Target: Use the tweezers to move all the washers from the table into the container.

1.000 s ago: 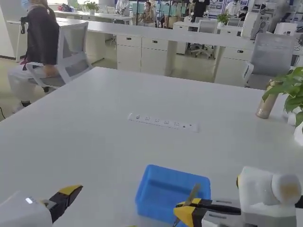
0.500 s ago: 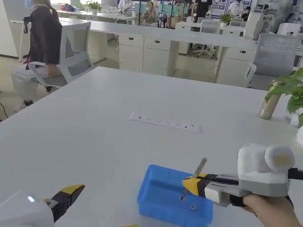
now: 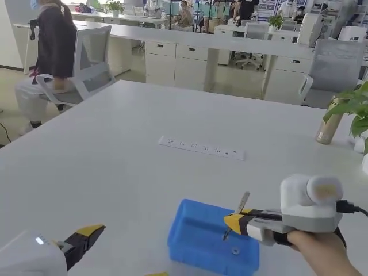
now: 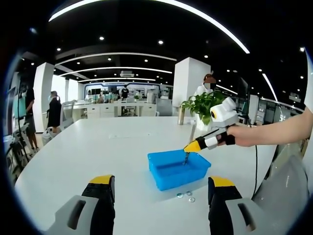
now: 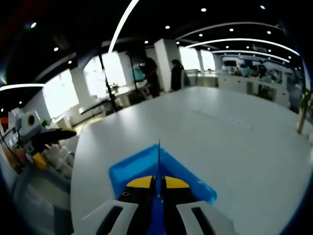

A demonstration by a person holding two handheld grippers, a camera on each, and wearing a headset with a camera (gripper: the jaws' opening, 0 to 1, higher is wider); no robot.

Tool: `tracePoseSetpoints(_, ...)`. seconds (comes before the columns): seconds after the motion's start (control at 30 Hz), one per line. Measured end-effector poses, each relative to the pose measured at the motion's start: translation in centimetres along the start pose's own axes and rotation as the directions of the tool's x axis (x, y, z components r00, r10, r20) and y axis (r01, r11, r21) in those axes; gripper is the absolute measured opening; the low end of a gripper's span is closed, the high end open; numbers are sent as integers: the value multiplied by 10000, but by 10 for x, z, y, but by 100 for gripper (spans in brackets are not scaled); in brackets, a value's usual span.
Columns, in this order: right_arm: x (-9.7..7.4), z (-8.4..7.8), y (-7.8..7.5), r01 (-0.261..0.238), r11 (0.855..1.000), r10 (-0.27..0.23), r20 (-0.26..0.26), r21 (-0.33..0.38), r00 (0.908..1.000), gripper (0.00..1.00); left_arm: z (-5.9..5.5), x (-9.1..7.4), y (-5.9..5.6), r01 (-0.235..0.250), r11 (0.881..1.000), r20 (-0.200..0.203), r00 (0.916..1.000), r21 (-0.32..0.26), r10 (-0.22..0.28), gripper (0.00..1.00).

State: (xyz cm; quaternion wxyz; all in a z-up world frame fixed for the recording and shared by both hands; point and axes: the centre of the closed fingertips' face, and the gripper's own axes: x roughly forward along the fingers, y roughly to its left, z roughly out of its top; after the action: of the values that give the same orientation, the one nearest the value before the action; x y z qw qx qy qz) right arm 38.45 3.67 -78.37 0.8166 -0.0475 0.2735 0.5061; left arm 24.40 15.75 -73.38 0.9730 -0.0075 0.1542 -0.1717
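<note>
A blue container (image 3: 201, 241) (image 4: 171, 172) (image 5: 142, 169) stands near the table's front edge, with one washer (image 3: 234, 250) lying inside it. My right gripper (image 3: 233, 223) (image 5: 157, 182) hovers over its right side, shut on the metal tweezers (image 3: 241, 206) (image 5: 158, 159). The tweezers' tips point down into the container. Three washers (image 4: 186, 196) lie on the table just in front of the container. My left gripper (image 3: 86, 237) (image 4: 160, 181) is low at the front left, open, with nothing between its jaws.
A white power strip (image 3: 201, 148) lies across the middle of the table. A potted plant (image 3: 351, 109) and a tan bottle (image 3: 325, 129) stand at the right edge. Chairs and a seated person (image 3: 52, 40) are beyond the far left edge.
My right gripper has risen from the bottom edge and come over the container, with the tweezers now tipped down into it. The left gripper has stayed put.
</note>
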Motion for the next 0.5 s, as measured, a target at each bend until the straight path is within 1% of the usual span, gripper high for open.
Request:
tracePoseSetpoints(0.13, 6, -7, 3, -91, 10000, 92, -228, 40, 9997, 3, 0, 0, 0, 6, 10000, -15, 10000, 9, -6, 79)
tracePoseSetpoints(0.27, 8, -15, 6, -244, 9997, 246, -505, 35, 9984, 3, 0, 0, 0, -9, 10000, -18, 10000, -6, 9, 78)
tracePoseSetpoints(0.33, 8, -17, 3, -240, 9997, 243, -566, 65, 9981, 3, -1, 0, 0, 1, 10000, -30, 10000, -14, -1, 78)
tracePoseSetpoints(0.5, 8, -18, 3, -206, 9997, 215, -598, 143, 9980, 3, -1, 1, -1, 44, 10000, -72, 10000, 9, -44, 78)
